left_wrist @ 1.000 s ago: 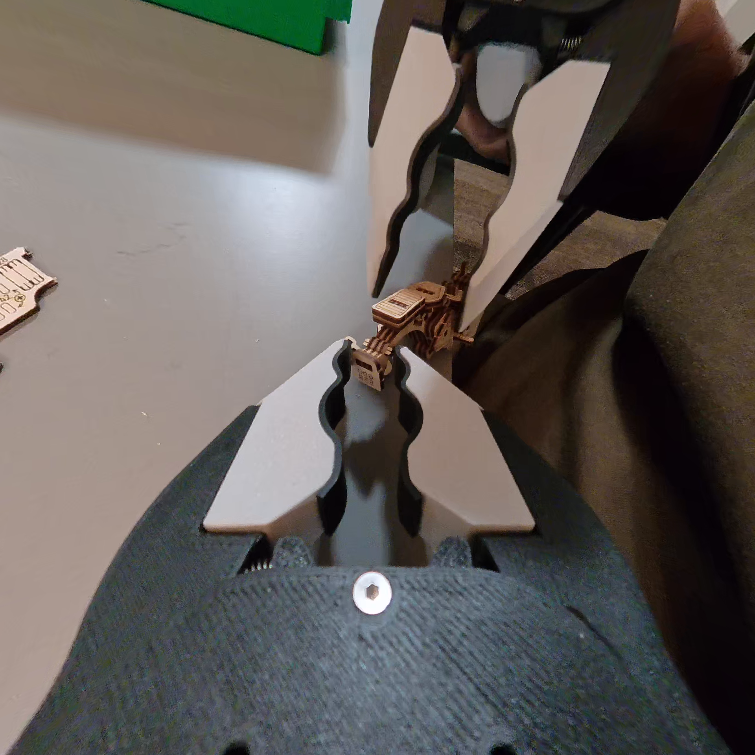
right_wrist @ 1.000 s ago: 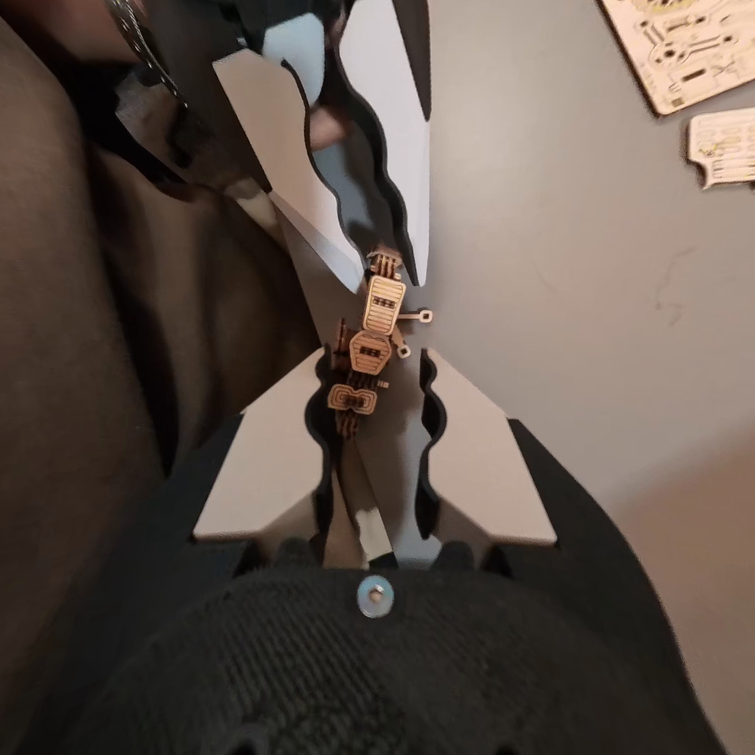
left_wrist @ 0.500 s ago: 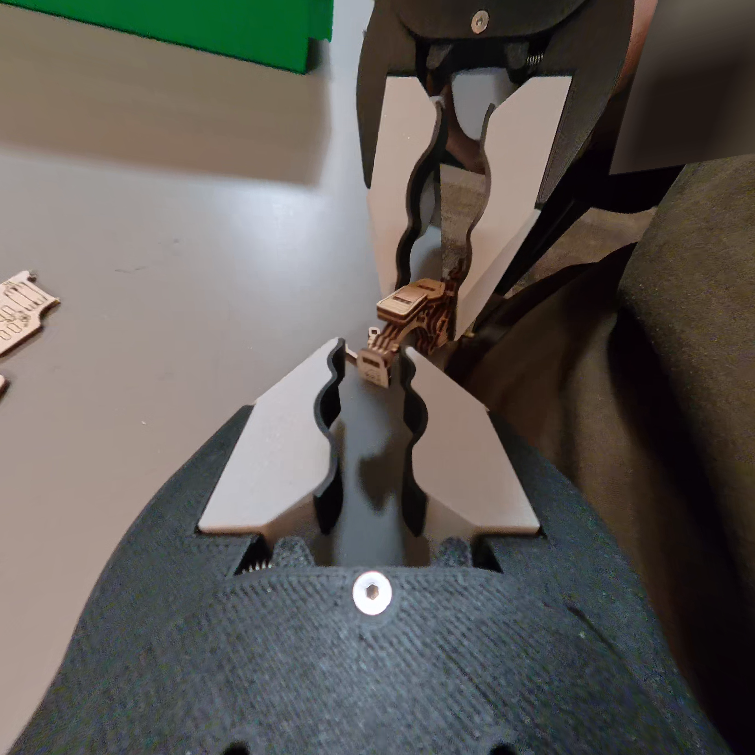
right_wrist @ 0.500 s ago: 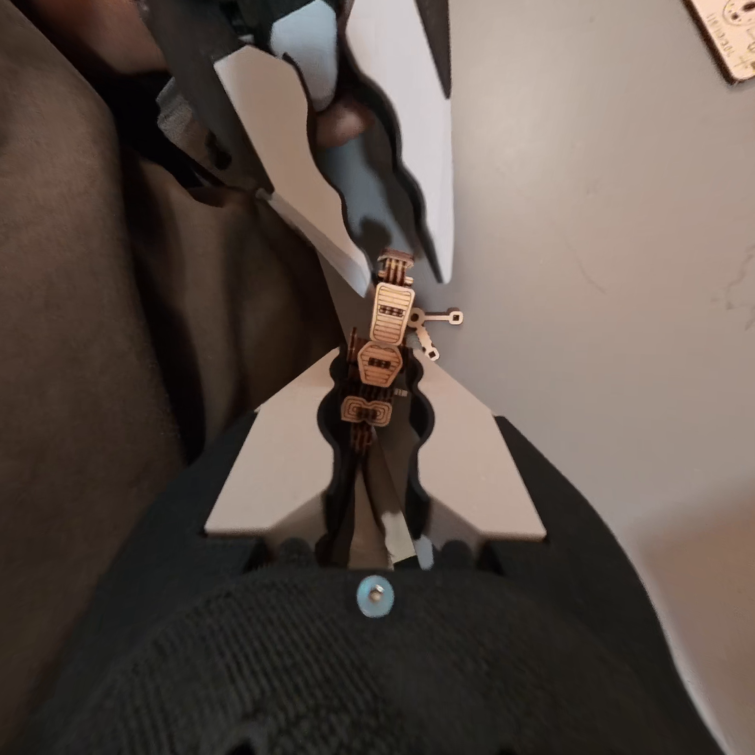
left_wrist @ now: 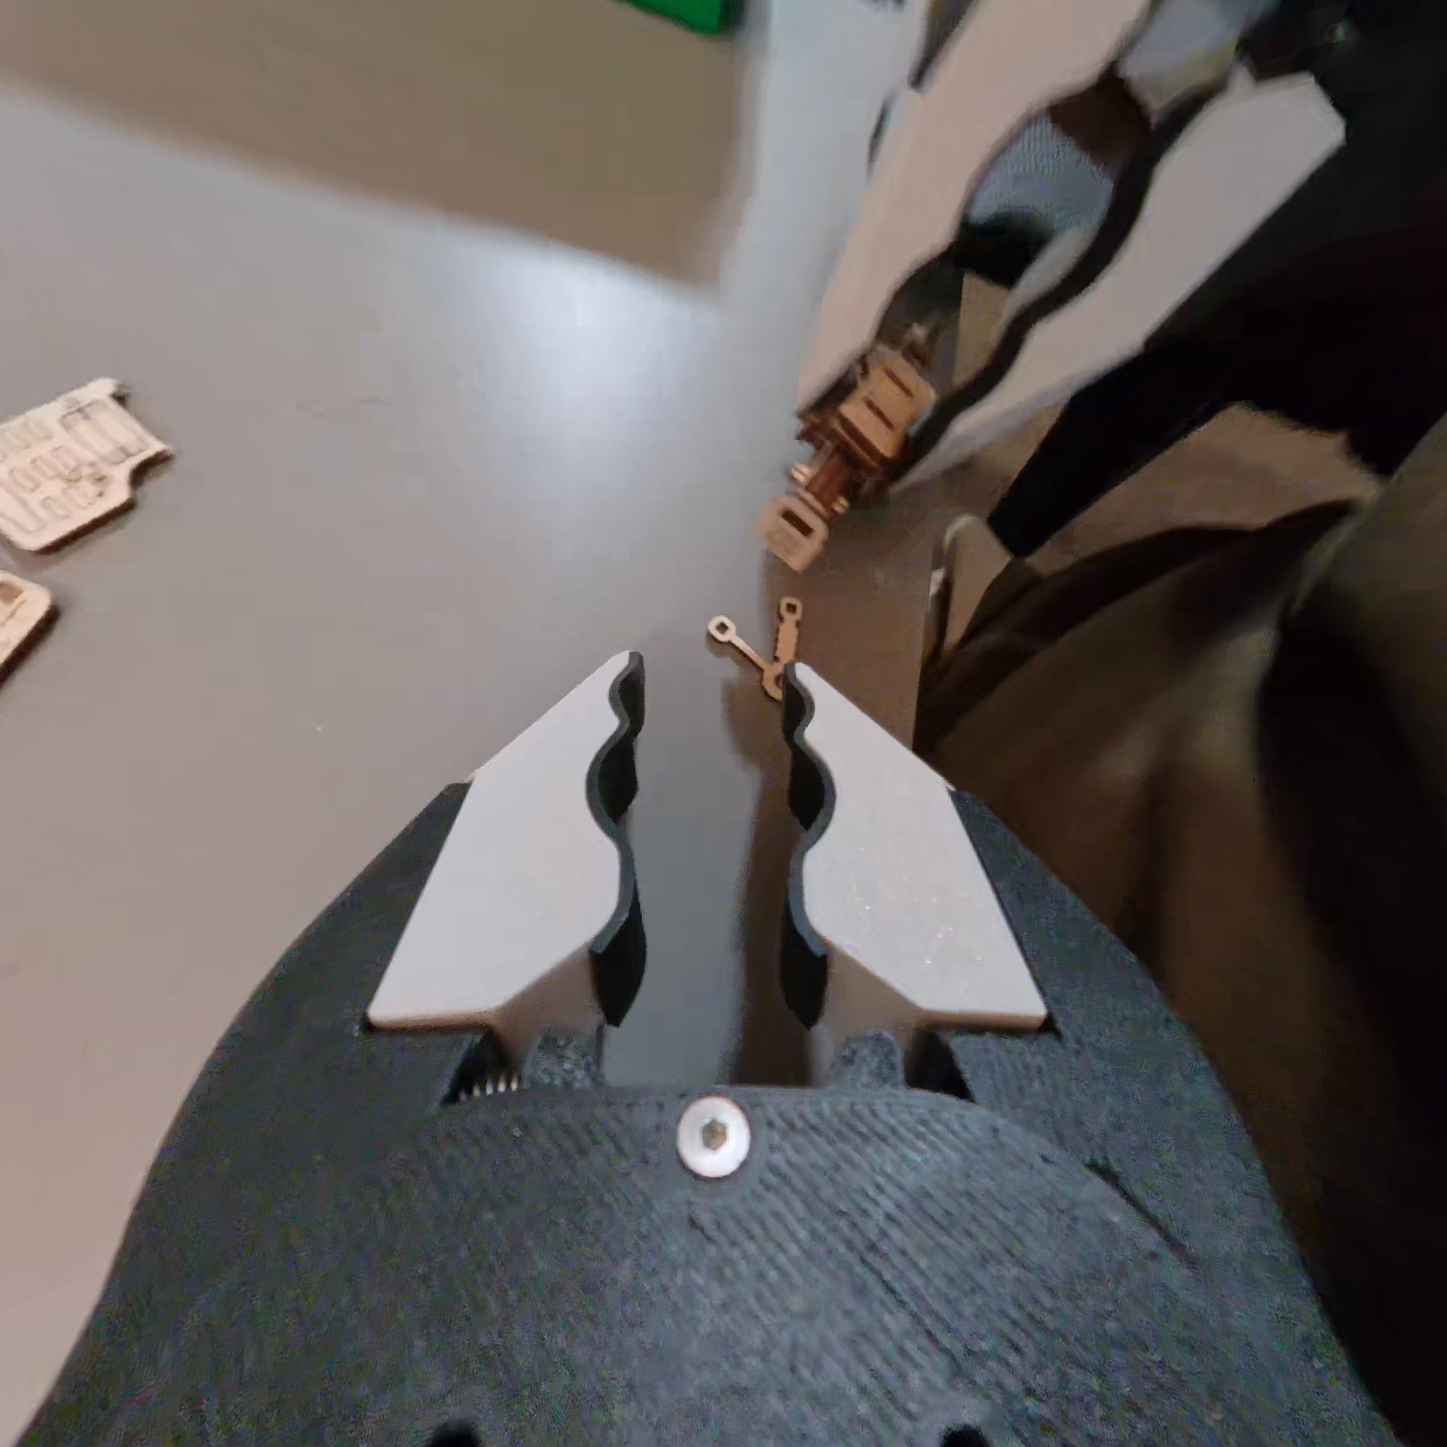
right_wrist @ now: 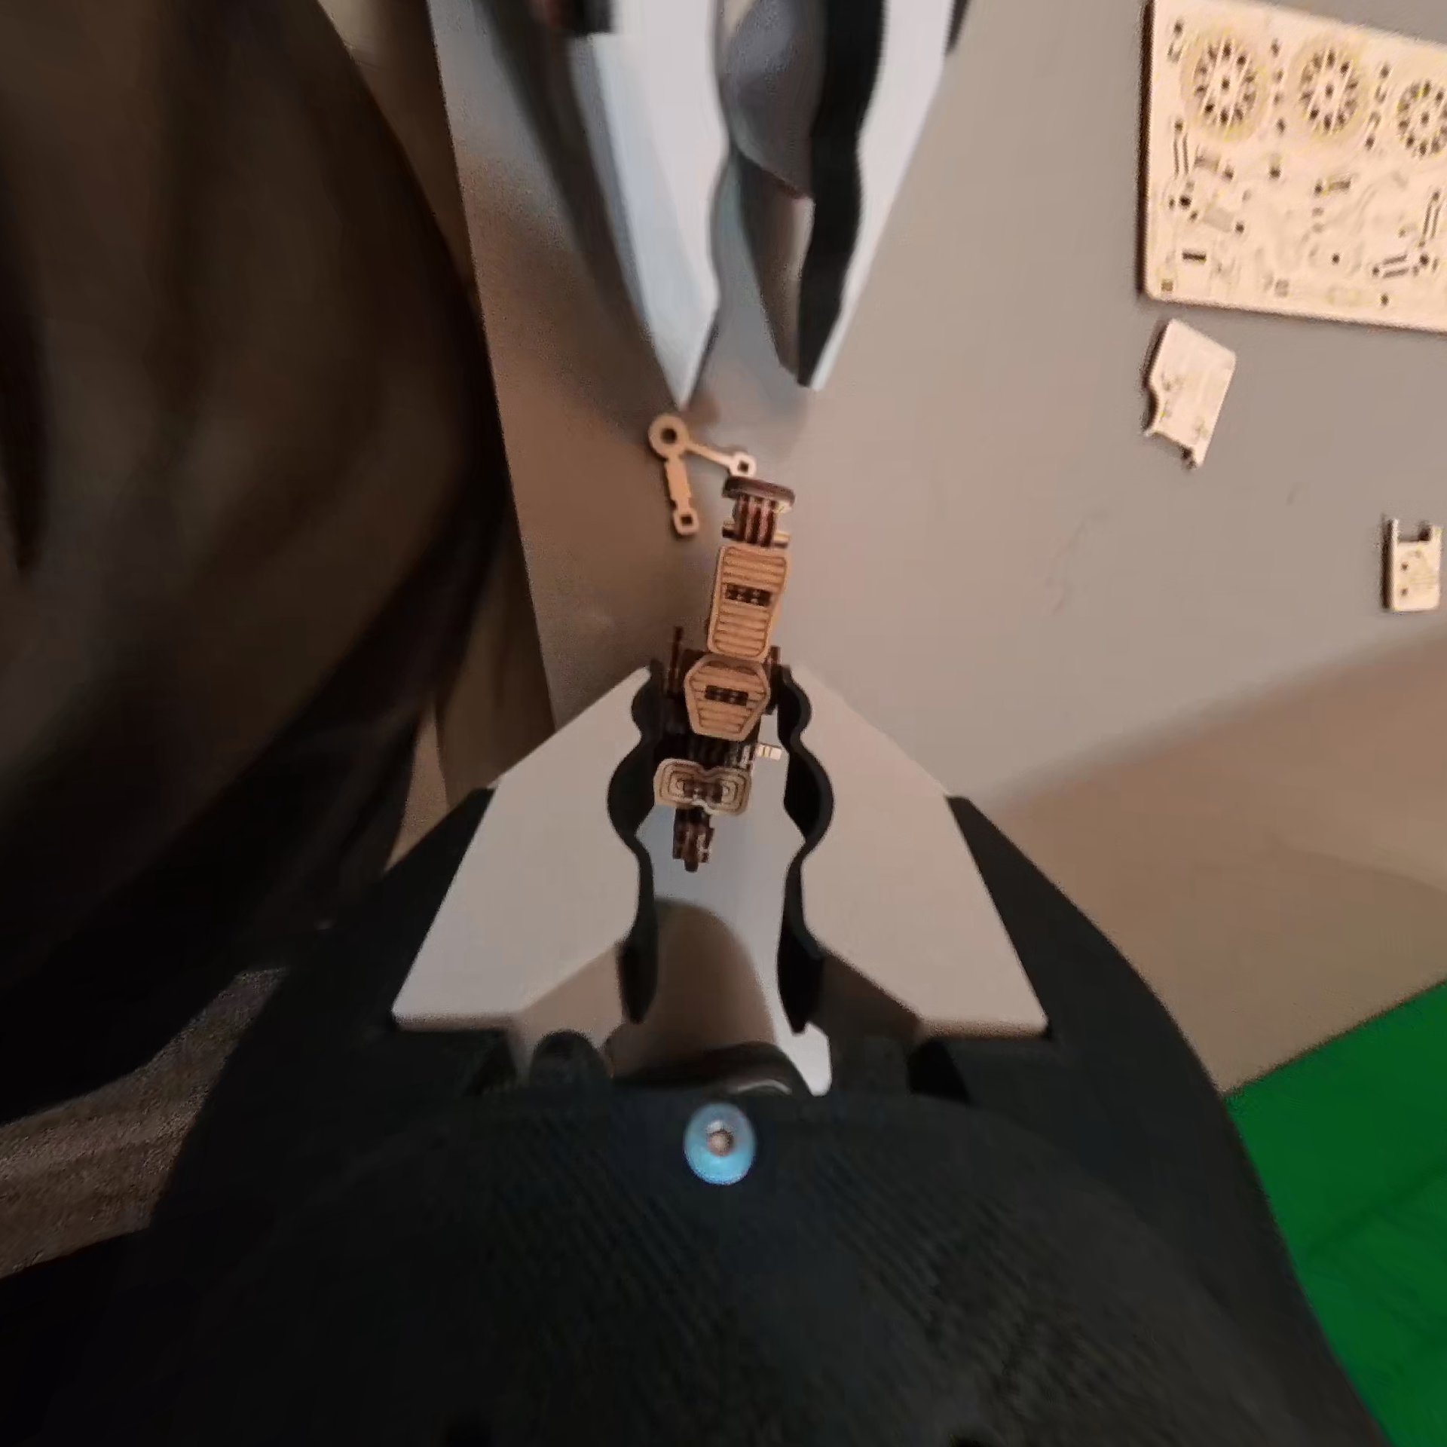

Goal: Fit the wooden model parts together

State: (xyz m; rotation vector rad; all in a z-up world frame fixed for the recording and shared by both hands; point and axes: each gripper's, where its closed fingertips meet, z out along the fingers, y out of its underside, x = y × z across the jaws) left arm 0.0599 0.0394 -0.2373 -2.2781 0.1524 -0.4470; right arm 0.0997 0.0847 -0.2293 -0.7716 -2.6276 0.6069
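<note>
My right gripper [right_wrist: 719,693] is shut on a small wooden model [right_wrist: 740,595] of stacked ribbed plates, which sticks out past its fingertips and is held above the grey table [right_wrist: 979,470]. In the left wrist view the right gripper [left_wrist: 869,438] holds the model [left_wrist: 802,532] at the upper right. My left gripper [left_wrist: 714,672] is open and empty, drawn back from the model; the right wrist view shows it [right_wrist: 755,384] just beyond the model. A small thin wooden link part [left_wrist: 755,650] lies on the table by my left fingertips; it also shows in the right wrist view [right_wrist: 689,470].
Wooden part sheets lie on the table at the left [left_wrist: 70,470] and, in the right wrist view, a large sheet [right_wrist: 1292,156] with two small offcuts [right_wrist: 1190,391]. A green block [right_wrist: 1347,1174] sits at the lower right. A person's dark clothing [left_wrist: 1174,822] borders the table edge. The left gripper's tips are roughly 7 cm from the right gripper's.
My left gripper let go of the model's end, opened and pulled back. My right gripper closed on the model and keeps holding it.
</note>
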